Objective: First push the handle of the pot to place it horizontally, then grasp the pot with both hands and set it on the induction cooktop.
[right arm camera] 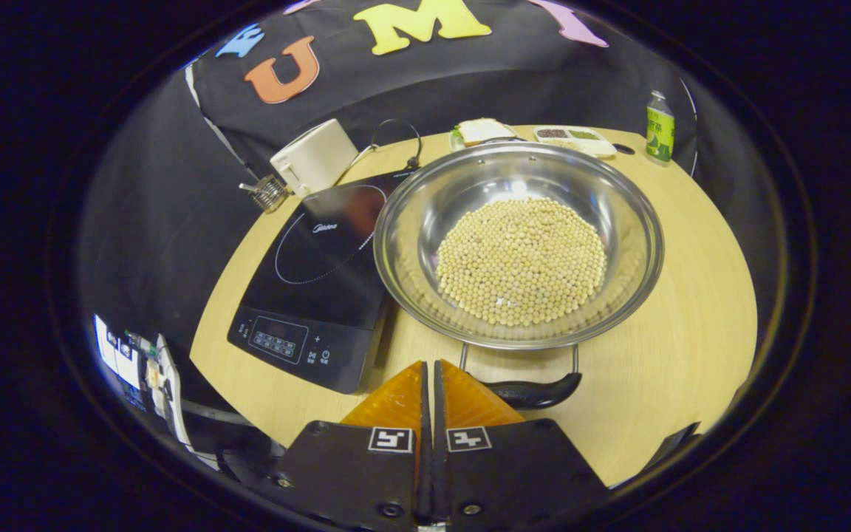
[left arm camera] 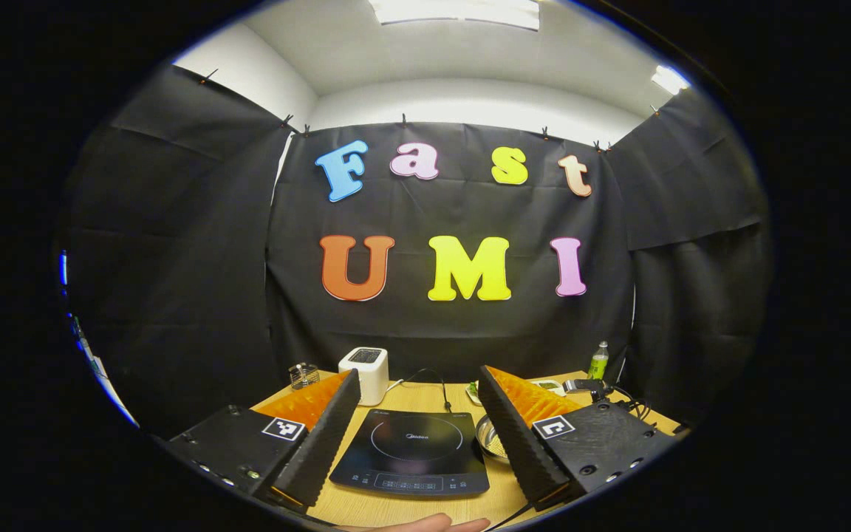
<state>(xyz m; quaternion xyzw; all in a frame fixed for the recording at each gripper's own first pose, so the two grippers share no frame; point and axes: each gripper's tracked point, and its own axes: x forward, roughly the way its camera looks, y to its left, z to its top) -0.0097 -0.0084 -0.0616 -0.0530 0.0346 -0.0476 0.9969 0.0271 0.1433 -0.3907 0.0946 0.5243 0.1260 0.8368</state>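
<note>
In the right gripper view, the right hand-held gripper [right arm camera: 429, 369] is sitting with its fingers pressed together, gripping nothing, just at 8 o'clock of the pot's dark handle [right arm camera: 536, 391], which is lying level along the near side. The pot [right arm camera: 518, 244], holding pale beans [right arm camera: 520, 262], is resting on the wooden tabletop [right arm camera: 691, 310], its rim overlapping the right edge of the induction cooktop [right arm camera: 315, 288] at its 9 o'clock. In the left gripper view, the left hand-held gripper [left arm camera: 419, 384] is hanging wide open and empty above the induction cooktop [left arm camera: 411, 451], with a sliver of the pot [left arm camera: 490, 436] peeking out at 3 o'clock. A white appliance [left arm camera: 366, 373] is standing at the cooktop's 11 o'clock, and a green bottle [left arm camera: 598, 362] is standing far off at 2 o'clock.
</note>
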